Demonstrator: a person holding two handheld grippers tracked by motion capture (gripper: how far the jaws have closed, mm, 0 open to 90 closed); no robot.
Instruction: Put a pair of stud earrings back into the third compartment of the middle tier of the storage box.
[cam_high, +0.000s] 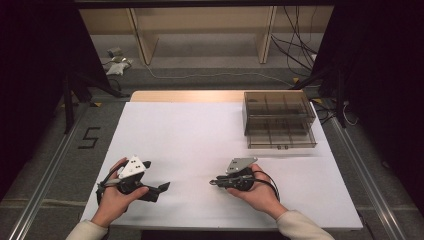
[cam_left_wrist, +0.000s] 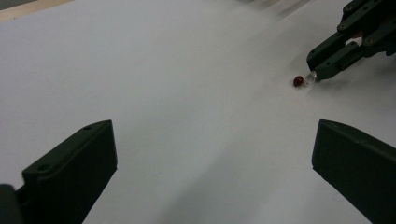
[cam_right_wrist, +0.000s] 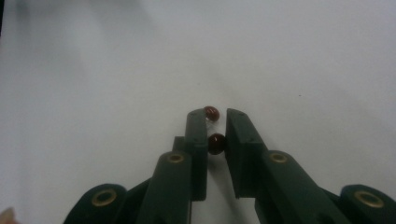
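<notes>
While the left gripper (cam_high: 162, 187) rests wide open, the right gripper (cam_right_wrist: 217, 126) pinches a dark red bead (cam_right_wrist: 216, 143) near the bench's (cam_high: 200, 130) front edge.

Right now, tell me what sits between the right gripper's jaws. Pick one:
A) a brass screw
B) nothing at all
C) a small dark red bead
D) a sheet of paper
C: in the right gripper view the right gripper has its jaws drawn close on a small dark red bead, and a second red bead lies at the jaw tips on the white table.
</notes>
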